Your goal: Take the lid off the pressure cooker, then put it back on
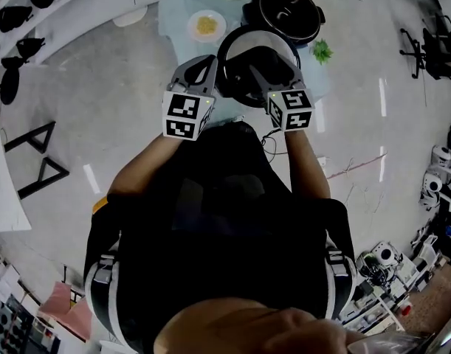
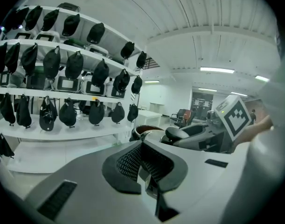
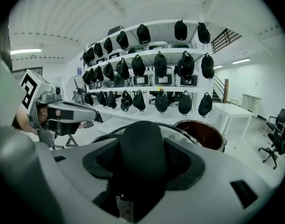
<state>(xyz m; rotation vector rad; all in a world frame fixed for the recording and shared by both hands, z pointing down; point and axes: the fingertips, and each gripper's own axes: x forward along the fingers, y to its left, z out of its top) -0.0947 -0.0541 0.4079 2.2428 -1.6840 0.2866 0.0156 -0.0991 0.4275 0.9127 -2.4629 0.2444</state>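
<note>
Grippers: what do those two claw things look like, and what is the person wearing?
The left gripper and right gripper are both pale grey plastic. Each carries a white cube covered in black square markers. Each claw has black pads with a mesh texture. The person wears a black top.

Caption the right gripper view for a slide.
Right gripper clamps the lid by its black handle, open pressure cooker behind.
</note>
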